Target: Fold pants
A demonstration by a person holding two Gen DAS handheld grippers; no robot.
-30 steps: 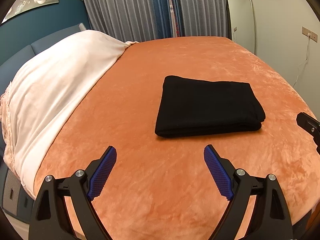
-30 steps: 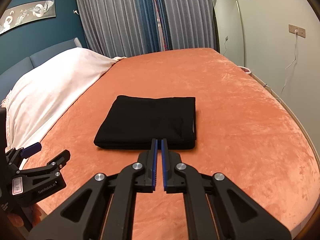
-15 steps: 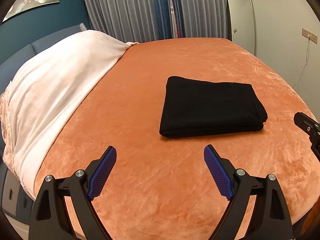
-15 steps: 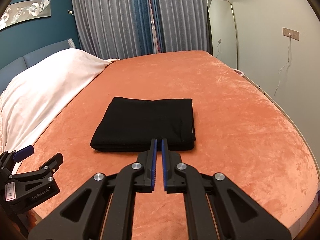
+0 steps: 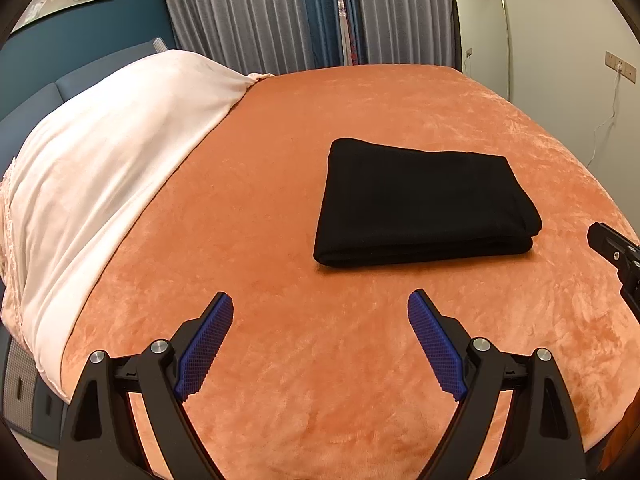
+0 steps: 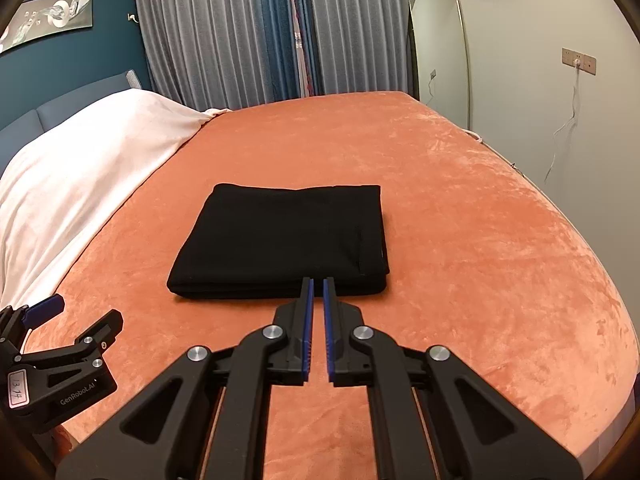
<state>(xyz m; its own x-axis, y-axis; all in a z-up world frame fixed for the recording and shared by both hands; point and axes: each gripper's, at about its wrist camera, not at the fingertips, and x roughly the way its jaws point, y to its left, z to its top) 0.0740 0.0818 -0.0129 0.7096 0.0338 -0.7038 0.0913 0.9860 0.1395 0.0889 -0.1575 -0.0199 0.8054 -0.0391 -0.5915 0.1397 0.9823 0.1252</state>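
Black and blue-padded, the left gripper (image 5: 320,320) hangs nearest the lens in its own view with its jaws spread wide and nothing between them. The right gripper (image 6: 316,304) is clenched, its pads nearly together on empty air, its tips just short of the pants' near edge as its own camera sees it, though whether they touch the cloth cannot be told.

Beyond both lies the pants (image 6: 284,240), a black bundle folded into a neat stacked rectangle, resting flat on the orange bedspread (image 6: 460,240) about mid-bed. Taking the pants as landmark: the right gripper sits straight in front of their near edge, toward the right half; the left gripper stands further back from that edge and off to the left of it. The bundle's long axis runs left to right across both views, square to the way the grippers point. By my reading the right hand is the nearer one, and the folding looks finished or close to it.

Left of the pants a cream blanket (image 5: 112,152) drapes the bed's head end; behind them hang grey curtains (image 6: 224,32).
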